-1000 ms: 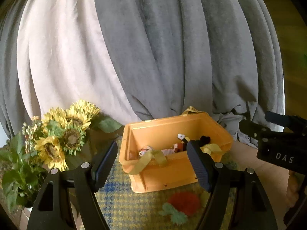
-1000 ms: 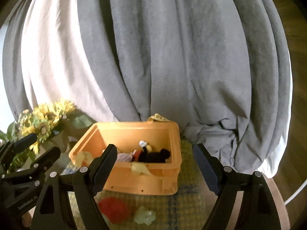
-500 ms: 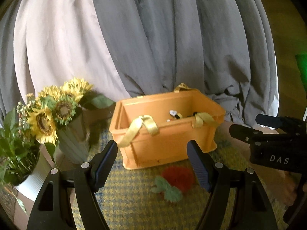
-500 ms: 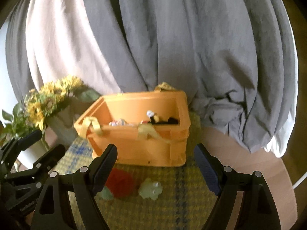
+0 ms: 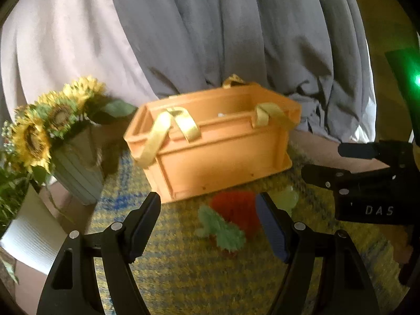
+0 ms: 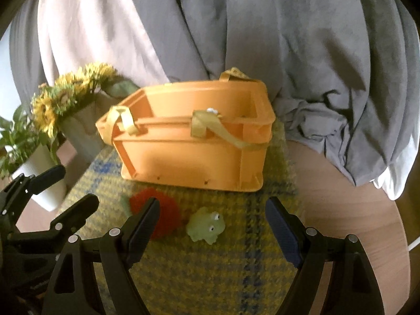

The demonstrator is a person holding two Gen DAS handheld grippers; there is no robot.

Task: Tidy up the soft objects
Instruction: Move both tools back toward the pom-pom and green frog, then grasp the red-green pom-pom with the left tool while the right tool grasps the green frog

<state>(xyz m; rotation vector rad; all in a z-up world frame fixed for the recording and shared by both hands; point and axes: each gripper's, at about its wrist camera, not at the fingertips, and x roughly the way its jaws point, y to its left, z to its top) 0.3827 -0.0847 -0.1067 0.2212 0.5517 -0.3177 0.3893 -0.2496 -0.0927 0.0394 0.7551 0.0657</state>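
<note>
1. Orange plastic crate [image 6: 194,147] stands on the yellow-and-blue woven mat [image 6: 236,267], yellow ribbon handles draped over its near rim; a white scrap of a toy shows just above that rim.
2. Two soft toys lie on the mat just in front of the crate: a red plush strawberry [image 5: 235,207] with a green leafy top, and a pale green frog [image 6: 206,224] beside it.
3. Left gripper [image 5: 210,225]: jaws wide apart, holding nothing, strawberry framed between them.
4. Right gripper [image 6: 212,231]: jaws wide apart, empty, frog between them.
5. Judged step: approach for pickup. Next move calls for lowering onto each toy, closing gently, then lifting over the rim.
6. View difference: the right wrist view shows the frog's eyes clearly; in the left view a finger [image 5: 273,228] largely hides it. Sunflowers [image 5: 39,128] appear in both.
</note>
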